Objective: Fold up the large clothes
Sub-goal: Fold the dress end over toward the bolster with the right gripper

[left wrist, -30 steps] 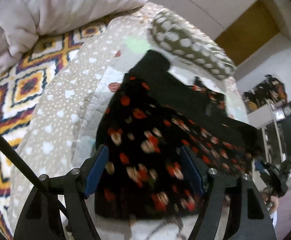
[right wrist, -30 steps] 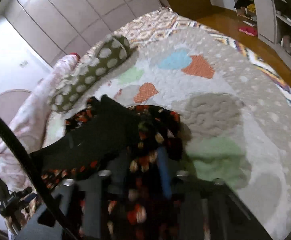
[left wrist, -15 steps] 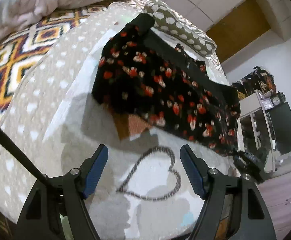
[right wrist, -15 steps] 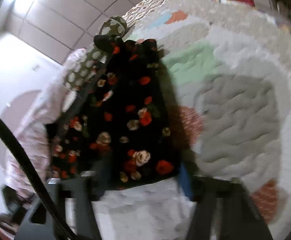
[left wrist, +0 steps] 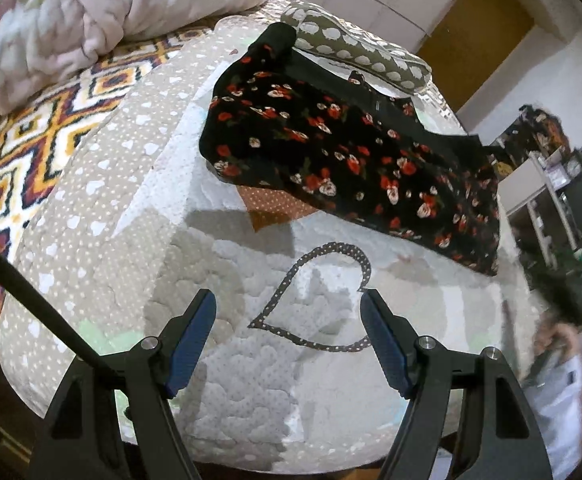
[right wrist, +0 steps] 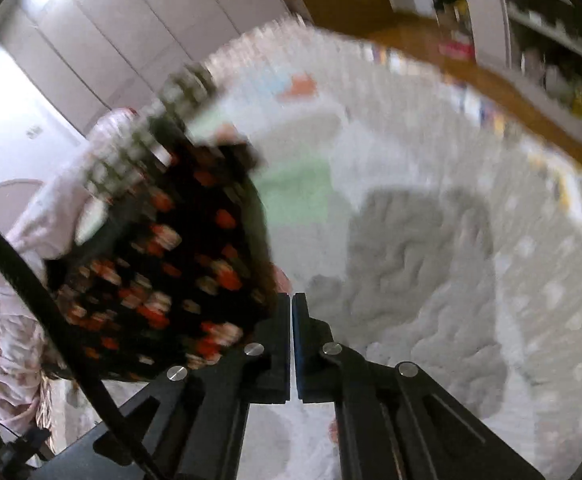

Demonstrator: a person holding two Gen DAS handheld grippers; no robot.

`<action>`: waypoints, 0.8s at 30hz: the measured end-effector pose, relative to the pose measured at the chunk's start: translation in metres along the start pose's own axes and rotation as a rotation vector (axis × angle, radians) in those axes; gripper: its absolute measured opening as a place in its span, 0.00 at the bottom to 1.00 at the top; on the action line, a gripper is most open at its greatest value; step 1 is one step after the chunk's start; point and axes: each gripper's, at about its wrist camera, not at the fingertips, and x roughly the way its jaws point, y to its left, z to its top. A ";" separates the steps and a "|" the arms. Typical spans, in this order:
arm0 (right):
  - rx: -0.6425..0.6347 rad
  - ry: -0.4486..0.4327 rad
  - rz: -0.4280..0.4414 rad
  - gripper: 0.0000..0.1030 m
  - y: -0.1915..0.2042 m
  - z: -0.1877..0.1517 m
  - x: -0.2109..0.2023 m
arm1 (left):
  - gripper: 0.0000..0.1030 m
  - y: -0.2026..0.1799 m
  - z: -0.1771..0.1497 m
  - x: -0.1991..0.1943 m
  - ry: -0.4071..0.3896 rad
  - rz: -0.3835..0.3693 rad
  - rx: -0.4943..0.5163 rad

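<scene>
Left wrist view takes in the bed [left wrist: 103, 208], covered by a quilted spread with hearts and patches. Across its far half lies the black floral garment [left wrist: 343, 152], folded into a long band running from far left toward the near right, flat on the quilt. Beyond it, along the far edge, sits a grey spotted pillow [left wrist: 355, 56], touching the garment's far side. A crumpled pink comforter [left wrist: 103, 8] is heaped at the far left. Nearer, stitched into the quilt, is a dotted heart outline [left wrist: 319, 300]. The left claw [left wrist: 287, 336] hangs over that heart, near the bed's near edge, spread wide with nothing between its blue pads and apart from the garment.

From the right wrist, badly blurred, the garment [right wrist: 159, 272] fills the left of the picture. The right claw [right wrist: 291, 312] has its fingers pressed together with only a sliver of gap; the garment's edge sits just left of the tips, and I cannot tell whether any cloth is pinched there.
</scene>
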 end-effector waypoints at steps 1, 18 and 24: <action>-0.021 -0.040 0.005 0.02 0.008 0.003 -0.010 | 0.71 -0.004 -0.003 0.002 -0.009 0.010 0.015; -0.260 0.031 -0.111 0.03 0.130 0.070 0.115 | 0.73 0.014 0.000 0.029 -0.033 0.084 0.048; -0.170 0.020 -0.088 0.00 0.093 0.088 0.154 | 0.73 0.026 0.026 0.058 -0.059 0.132 0.076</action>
